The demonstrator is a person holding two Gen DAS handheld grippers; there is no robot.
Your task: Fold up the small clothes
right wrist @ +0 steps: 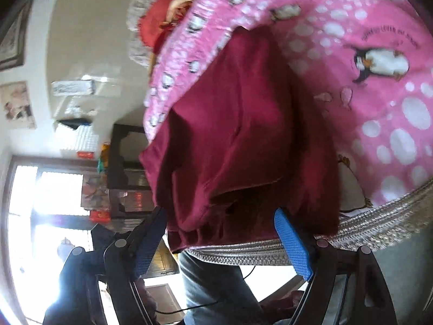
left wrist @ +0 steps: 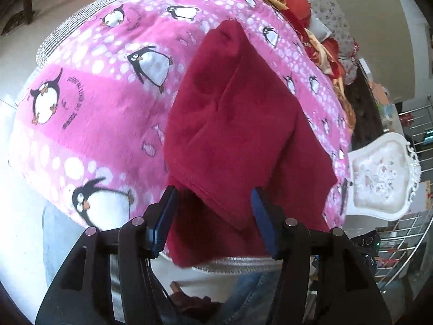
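Left gripper: jaws stand apart, blue pads flanking the near edge of the dark red garment without pressing on it. Right gripper: jaws spread wide, one textured blue pad on either side of the same garment's hem, which lies loose between them. The garment rests folded in layers on a pink penguin-print blanket, its near edge overhanging the silver woven border of the surface beneath. Heaped red and floral fabrics lie at the blanket's far side. Beyond: a white ornate chair and metal railing in the left view; a bright window, dark wooden furniture and wall pictures in the right view. The person's jeans show below the edge.
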